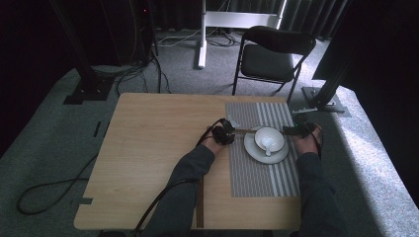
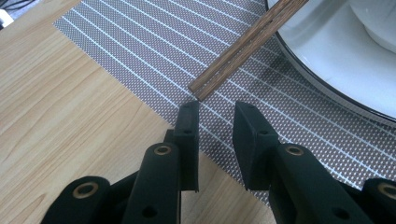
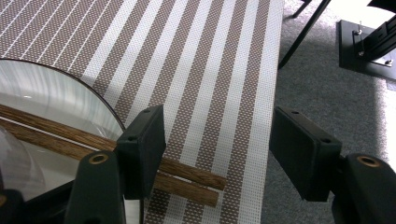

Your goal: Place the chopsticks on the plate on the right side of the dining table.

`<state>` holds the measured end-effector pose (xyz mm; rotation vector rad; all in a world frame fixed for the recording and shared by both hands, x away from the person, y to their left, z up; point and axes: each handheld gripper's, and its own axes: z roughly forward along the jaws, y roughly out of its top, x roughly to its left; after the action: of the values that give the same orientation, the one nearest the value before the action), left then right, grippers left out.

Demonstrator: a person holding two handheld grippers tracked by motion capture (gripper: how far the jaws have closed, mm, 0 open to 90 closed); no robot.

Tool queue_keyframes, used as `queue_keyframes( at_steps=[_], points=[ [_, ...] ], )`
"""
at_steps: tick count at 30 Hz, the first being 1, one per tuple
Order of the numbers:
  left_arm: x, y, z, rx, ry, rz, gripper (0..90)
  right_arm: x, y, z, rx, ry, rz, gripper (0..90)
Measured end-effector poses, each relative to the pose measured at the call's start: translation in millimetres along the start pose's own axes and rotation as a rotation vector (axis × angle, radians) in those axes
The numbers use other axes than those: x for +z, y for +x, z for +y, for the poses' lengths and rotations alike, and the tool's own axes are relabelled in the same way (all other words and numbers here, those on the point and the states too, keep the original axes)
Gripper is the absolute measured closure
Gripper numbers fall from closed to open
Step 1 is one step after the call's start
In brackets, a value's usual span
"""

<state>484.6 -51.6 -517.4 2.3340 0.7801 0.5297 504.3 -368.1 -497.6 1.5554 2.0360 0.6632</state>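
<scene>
The left hand-held gripper [image 2: 212, 116] has its jaws a little apart with nothing between them, tips hovering just short of the near ends of the chopsticks [image 2: 243, 44], at the edge of the striped placemat [image 2: 140, 60]. The right hand-held gripper [image 3: 217, 140] is spread wide and empty, its jaws either side of the chopsticks' other ends, which jut past the plate [image 3: 60, 88] onto the placemat.

Taking the plate as landmark: the chopsticks lie as a pair across its far side, one end sticking out beyond its left rim, the other beyond its right rim. In the high view a white bowl [image 1: 269, 138] with a spoon [image 1: 267, 144] in it sits on the plate, and the plate rests on the placemat on the table [image 1: 148, 148].

Likely trouble, as I judge it: the sticks only rest on the rim, so a jaw brushing one end could roll or swing them off the plate, or split the pair. If one side closes before the other, the free end may tip against the bowl.

The high view gives the whole layout, including the chair [image 1: 274, 52] beyond the table, but the jaw gaps are too small to read there. The two gripper views show those gaps and the stick ends plainly, though neither shows the spoon
</scene>
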Motion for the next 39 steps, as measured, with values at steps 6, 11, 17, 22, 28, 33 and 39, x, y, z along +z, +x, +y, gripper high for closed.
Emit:
queue_keyframes(
  at_steps=[6, 11, 17, 22, 28, 33, 39],
  points=[
    [0.8, -0.7, -0.2, 0.002, 0.002, -0.004, 70.2, -0.3, -0.1, -0.2, -0.002, 0.000, 0.001, 35.1],
    [0.3, 1.3, -2.0, 0.000, 0.007, -0.002, 68.5, -1.8, -0.8, -0.6, 0.000, -0.014, -0.002, 35.0],
    [-5.5, 7.8, -6.0, -0.016, 0.002, 0.013, 67.0, -15.8, -1.8, 1.3, -0.008, -0.076, 0.004, 35.0],
    [-14.2, 9.5, -6.9, -0.019, -0.014, 0.020, 66.2, -27.6, -2.3, 0.6, -0.009, -0.107, 0.004, 35.0],
    [-28.5, 15.5, -10.6, -0.038, -0.038, 0.029, 65.4, -44.6, 0.5, -7.6, -0.012, -0.146, 0.002, 34.5],
    [-44.6, 22.9, -15.9, -0.058, -0.066, 0.042, 64.4, -63.3, 6.5, -19.6, -0.021, -0.184, 0.008, 34.4],
    [-57.7, 28.8, -26.9, -0.064, -0.069, 0.065, 63.2, -79.5, 19.0, -40.2, -0.059, -0.203, 0.017, 34.4]
  ],
)
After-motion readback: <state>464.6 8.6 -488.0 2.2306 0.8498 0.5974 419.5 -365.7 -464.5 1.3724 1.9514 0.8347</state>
